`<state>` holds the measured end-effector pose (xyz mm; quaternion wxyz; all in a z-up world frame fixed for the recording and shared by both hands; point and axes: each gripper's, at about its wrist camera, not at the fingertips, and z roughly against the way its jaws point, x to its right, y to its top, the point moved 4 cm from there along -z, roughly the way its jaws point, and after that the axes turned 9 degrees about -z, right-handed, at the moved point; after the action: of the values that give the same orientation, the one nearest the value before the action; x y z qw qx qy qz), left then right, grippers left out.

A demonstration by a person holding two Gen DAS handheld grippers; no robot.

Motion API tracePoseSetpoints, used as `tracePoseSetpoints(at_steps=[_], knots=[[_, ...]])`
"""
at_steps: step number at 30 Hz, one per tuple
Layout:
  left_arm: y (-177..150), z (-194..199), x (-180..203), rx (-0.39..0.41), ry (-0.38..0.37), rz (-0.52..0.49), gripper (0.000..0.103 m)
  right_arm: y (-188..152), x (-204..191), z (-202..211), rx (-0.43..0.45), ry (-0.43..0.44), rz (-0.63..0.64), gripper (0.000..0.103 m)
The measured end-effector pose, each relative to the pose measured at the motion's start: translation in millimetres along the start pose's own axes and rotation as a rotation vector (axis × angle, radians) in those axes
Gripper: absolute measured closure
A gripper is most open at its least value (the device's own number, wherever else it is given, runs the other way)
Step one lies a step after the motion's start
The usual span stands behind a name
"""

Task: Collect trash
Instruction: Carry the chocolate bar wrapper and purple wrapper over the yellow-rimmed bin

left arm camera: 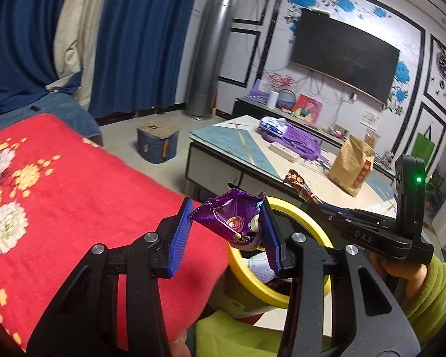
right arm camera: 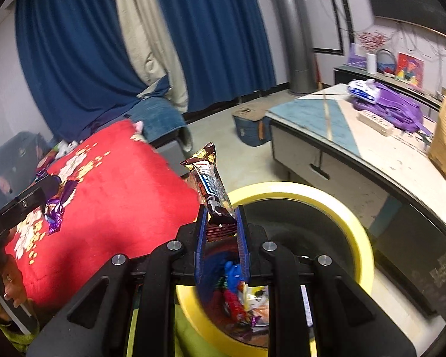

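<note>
Red floral blanket (left arm camera: 74, 193), far left, covered a sofa or bed. Left tongs (left arm camera: 227, 229), part-spread, pinched a crumpled purple wrapper (left arm camera: 232, 217) by its two side edges, held beside the blanket's edge and just short of the bin's rim. Judged very light, soft foil, crushable and slippery; a hold across a folded seam or bunched corner should slip less than one on the smooth face. Yellow-rimmed bin (left arm camera: 282, 205) sat below and between the tools, with mixed scraps visible inside. Right tongs (right arm camera: 221, 232), nearly pressed together, pinched the lower end of a brown bar wrapper (right arm camera: 211, 190), which stood upright over the bin's near rim. Judged light, flat, somewhat stiffer along its sealed ends; the end seam is the sound place to grip. Desk (left arm camera: 223, 136), right, carried a purple bag (left arm camera: 294, 141) and a brown paper bag (left arm camera: 351, 166).
</note>
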<state>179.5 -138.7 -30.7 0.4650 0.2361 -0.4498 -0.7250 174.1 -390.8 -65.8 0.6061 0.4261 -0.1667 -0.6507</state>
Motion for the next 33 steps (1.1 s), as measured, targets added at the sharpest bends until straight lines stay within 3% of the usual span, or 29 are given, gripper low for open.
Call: tracePoseSetpoints(at_steps=[12,22,33], knots=[[5.7,-39.8,43.7,-0.033,-0.073,-0.079,0.067,-10.1,51.3,13.0,0.010,-0.079,-0.096,0.085],[-3.9,-79.0,79.0,-0.105,-0.114,-0.152,0.066,-29.5,72.3,0.7,-0.062,-0.108,-0.142,0.085],[-11.7,-117.4,90.8,-0.178,-0.129,-0.181,0.065,-44.4,97.9,-6.4,-0.108,-0.129,-0.213,0.084]])
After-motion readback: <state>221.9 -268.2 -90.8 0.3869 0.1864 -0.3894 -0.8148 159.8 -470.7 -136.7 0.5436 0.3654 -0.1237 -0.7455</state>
